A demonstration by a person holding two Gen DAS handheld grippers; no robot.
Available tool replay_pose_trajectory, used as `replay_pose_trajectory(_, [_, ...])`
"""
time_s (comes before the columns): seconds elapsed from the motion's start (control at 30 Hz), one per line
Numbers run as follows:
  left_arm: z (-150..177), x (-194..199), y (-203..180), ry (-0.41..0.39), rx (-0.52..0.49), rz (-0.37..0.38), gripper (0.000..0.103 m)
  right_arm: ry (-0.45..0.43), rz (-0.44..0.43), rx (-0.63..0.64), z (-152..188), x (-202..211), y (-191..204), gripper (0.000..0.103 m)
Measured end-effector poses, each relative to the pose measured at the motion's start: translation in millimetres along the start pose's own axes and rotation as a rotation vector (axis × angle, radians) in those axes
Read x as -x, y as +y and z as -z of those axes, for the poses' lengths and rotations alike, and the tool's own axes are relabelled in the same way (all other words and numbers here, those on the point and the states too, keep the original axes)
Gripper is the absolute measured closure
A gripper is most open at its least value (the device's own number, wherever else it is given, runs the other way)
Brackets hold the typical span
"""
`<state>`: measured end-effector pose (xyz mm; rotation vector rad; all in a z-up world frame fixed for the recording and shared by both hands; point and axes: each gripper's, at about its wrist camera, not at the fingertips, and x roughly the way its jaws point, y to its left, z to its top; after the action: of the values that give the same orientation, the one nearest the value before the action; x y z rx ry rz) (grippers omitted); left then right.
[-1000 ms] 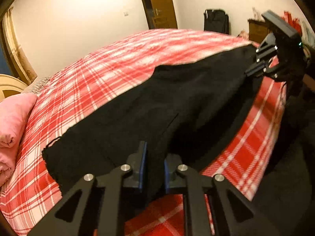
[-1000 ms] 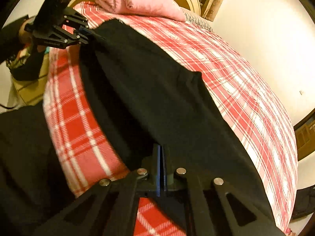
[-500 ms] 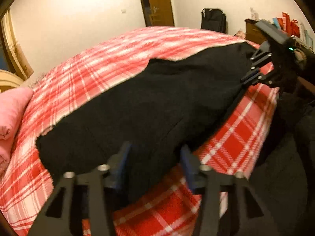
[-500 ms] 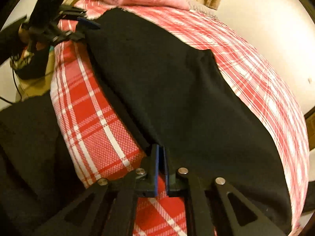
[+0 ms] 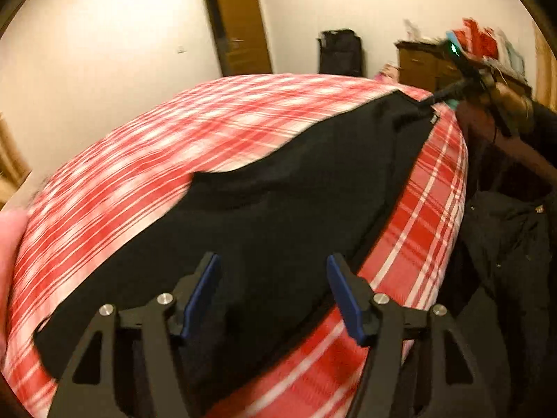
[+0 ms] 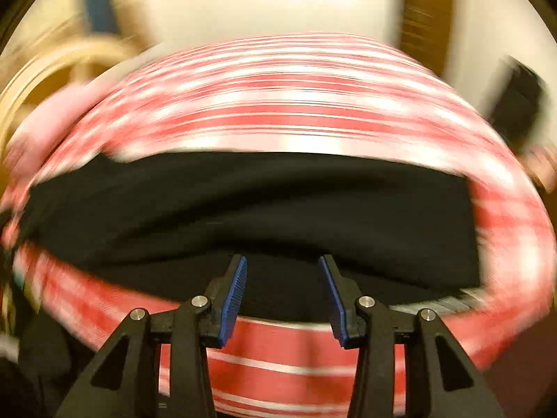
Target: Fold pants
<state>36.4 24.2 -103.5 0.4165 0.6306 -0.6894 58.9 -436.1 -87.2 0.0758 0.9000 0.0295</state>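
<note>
Black pants (image 5: 278,191) lie spread flat along the near edge of a bed with a red and white plaid cover (image 5: 209,118). My left gripper (image 5: 272,257) hovers open over one end of them, with nothing between its blue pads. In the blurred right wrist view the pants (image 6: 261,202) stretch from left to right across the plaid cover (image 6: 296,111). My right gripper (image 6: 282,259) is open just above their near edge, holding nothing. The left wrist view also shows the right gripper (image 5: 435,99), blurred, at the pants' far corner.
A pink pillow (image 5: 8,244) lies at the left end of the bed. Beyond the bed are a brown door (image 5: 240,24), a black suitcase (image 5: 339,52) and a wooden dresser (image 5: 424,59). The person's dark clothing (image 5: 515,244) is close on the right. A pale headboard (image 6: 69,59) shows blurred.
Both grippers have let go of the pants: the left opened first and then spread wider, the right just opened. The right view has swung to face across the bed.
</note>
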Motion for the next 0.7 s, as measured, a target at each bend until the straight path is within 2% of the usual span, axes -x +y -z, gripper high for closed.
replay_pose_trajectory(0.1, [-9.0,-21.0,-8.4,0.008,-0.002,0.035,0.037,-0.002,0.134,-0.174,7.1,8.0,-69.5,0.058])
replay_pose_trajectory(0.17, [-13.9,-34.1,-12.4,0.029,0.003,0.031,0.037,0.007,0.177,-0.269,12.2,8.1,-106.5,0.058])
replay_pose_trajectory(0.23, [-14.0,-43.2,-10.0,0.042,0.019,0.034,0.037,0.009,0.200,-0.328,14.6,5.1,-127.3,0.058])
replay_pose_trajectory(0.4, [-4.6,-57.2,-8.7,0.098,0.051,0.050,0.036,0.020,0.171,-0.401,12.5,-12.6,-151.8,0.058])
replay_pose_trajectory(0.5, [-2.7,-56.2,-8.5,0.093,0.068,0.060,0.036,0.040,0.129,-0.428,17.8,-25.0,-154.7,0.058])
replay_pose_trajectory(0.6, [-3.2,-57.2,-8.6,0.092,0.068,0.061,0.033,0.034,0.116,-0.416,17.9,-31.0,-154.6,0.068])
replay_pose_trajectory(0.63, [-3.3,-57.6,-8.4,0.092,0.068,0.061,0.033,0.030,0.115,-0.415,17.7,-31.0,-154.5,0.074])
replay_pose_trajectory(0.67, [-3.9,-58.4,-8.0,0.092,0.068,0.063,0.032,0.024,0.111,-0.418,17.9,-29.5,-155.6,0.086])
replay_pose_trajectory(0.7, [-3.7,-58.1,-7.4,0.091,0.067,0.065,0.032,0.018,0.115,-0.416,17.6,-27.4,-156.8,0.090])
